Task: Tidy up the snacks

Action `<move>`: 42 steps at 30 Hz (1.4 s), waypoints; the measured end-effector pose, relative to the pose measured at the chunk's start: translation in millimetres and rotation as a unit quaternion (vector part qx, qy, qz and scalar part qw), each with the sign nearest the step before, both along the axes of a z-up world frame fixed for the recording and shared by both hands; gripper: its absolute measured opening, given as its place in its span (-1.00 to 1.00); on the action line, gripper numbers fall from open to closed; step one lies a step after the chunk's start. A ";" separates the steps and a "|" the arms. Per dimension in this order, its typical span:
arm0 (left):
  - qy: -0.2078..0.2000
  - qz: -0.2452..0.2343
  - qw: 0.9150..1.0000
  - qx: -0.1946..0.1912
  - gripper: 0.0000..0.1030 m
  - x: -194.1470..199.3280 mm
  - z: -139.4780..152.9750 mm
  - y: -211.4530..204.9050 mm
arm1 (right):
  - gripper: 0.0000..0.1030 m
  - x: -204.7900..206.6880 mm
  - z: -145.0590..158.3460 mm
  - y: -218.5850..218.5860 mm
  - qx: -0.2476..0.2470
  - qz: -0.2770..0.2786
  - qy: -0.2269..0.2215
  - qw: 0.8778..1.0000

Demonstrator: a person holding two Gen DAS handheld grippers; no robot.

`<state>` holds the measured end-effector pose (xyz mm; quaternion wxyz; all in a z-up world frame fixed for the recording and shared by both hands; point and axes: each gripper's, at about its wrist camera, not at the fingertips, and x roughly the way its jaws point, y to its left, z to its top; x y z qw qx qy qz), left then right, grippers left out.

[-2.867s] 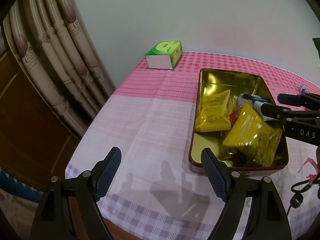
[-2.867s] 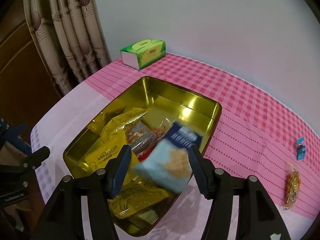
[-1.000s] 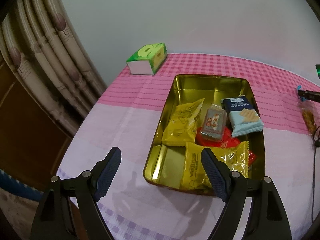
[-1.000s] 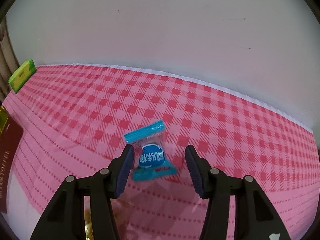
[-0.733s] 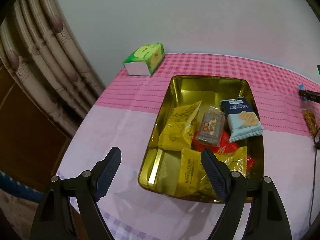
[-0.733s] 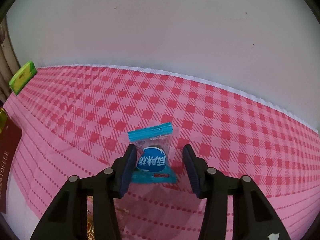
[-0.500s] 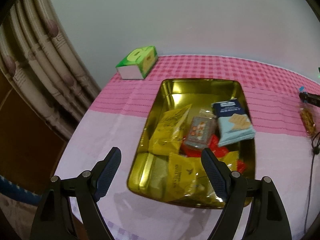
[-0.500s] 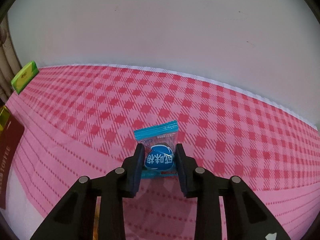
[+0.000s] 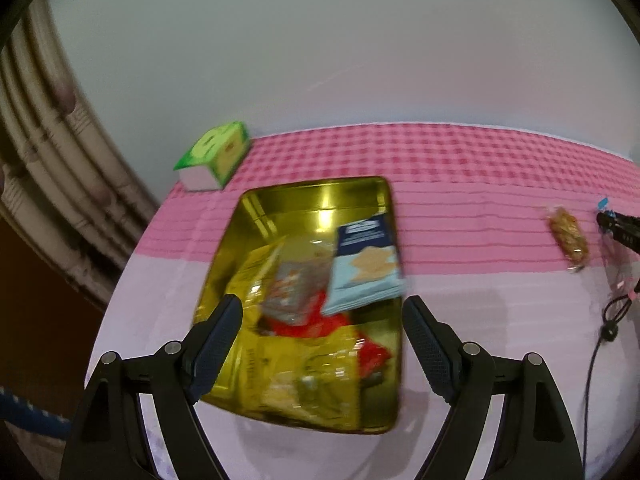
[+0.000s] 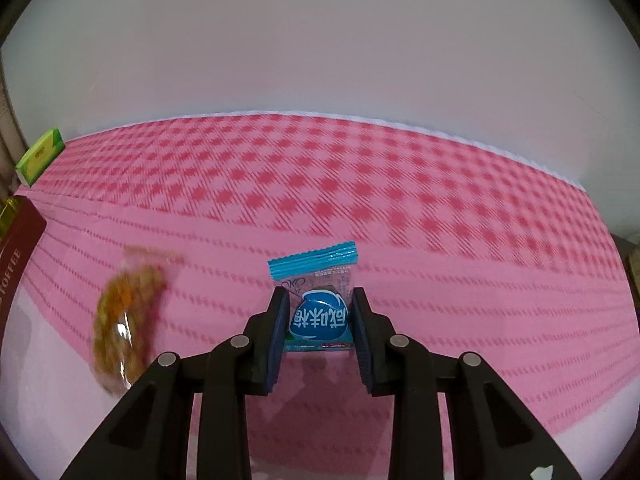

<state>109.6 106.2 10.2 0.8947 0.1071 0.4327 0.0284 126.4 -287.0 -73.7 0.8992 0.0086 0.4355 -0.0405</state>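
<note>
From the left view, the left gripper [image 9: 322, 344] hangs open over the tin [image 9: 362, 186] of snacks. From the right view, the right gripper [image 10: 318, 326] pinches the blue candy [image 10: 318, 312] off the surface [image 10: 440, 220]; next, I'd guess, carry it to the tin, with the nut bar [image 10: 124, 312] left.

The blue candy wrapper [image 10: 320, 316] bore white Chinese characters, seen upside down. The dark red tin side [image 10: 16, 240] read "TOFFEE", its start cut off.
</note>
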 end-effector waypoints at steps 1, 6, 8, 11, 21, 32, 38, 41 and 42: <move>0.000 -0.009 1.000 0.000 0.60 -0.5 -0.1 -8.2 | -0.46 -4.9 0.1 -2.9 0.001 -0.005 -0.001 1.000; 0.006 -0.041 0.999 -0.004 0.60 0.5 -4.5 -40.7 | -0.46 -32.0 0.2 -16.6 0.005 -0.022 -0.002 1.000; 0.007 -0.056 0.998 -0.003 0.60 1.8 -7.6 -56.5 | -0.46 -40.3 0.3 -21.4 0.003 -0.030 -0.003 1.000; 0.010 -0.076 0.997 -0.005 0.60 2.1 -12.9 -79.9 | -0.46 -52.9 0.0 -27.1 0.007 -0.037 -0.006 0.999; 0.047 -0.120 0.991 -0.040 0.60 13.9 -33.4 -138.7 | -0.46 -71.0 -0.5 -33.5 0.005 -0.054 -0.008 0.999; 0.069 -0.139 0.984 -0.088 0.60 27.2 -48.8 -178.1 | -0.45 -77.9 -1.0 -35.6 -0.001 -0.058 -0.006 0.998; 0.079 -0.146 0.980 -0.112 0.60 42.7 -54.7 -204.9 | -0.45 -77.9 -1.5 -36.2 -0.001 -0.058 -0.006 0.998; 0.088 -0.149 0.977 -0.122 0.60 50.2 -60.1 -216.4 | -0.45 -77.9 -1.5 -36.9 0.001 -0.058 -0.006 0.998; 0.089 -0.149 0.977 -0.122 0.60 52.8 -61.2 -219.2 | -0.45 -77.8 -1.6 -37.0 0.002 -0.058 -0.006 0.998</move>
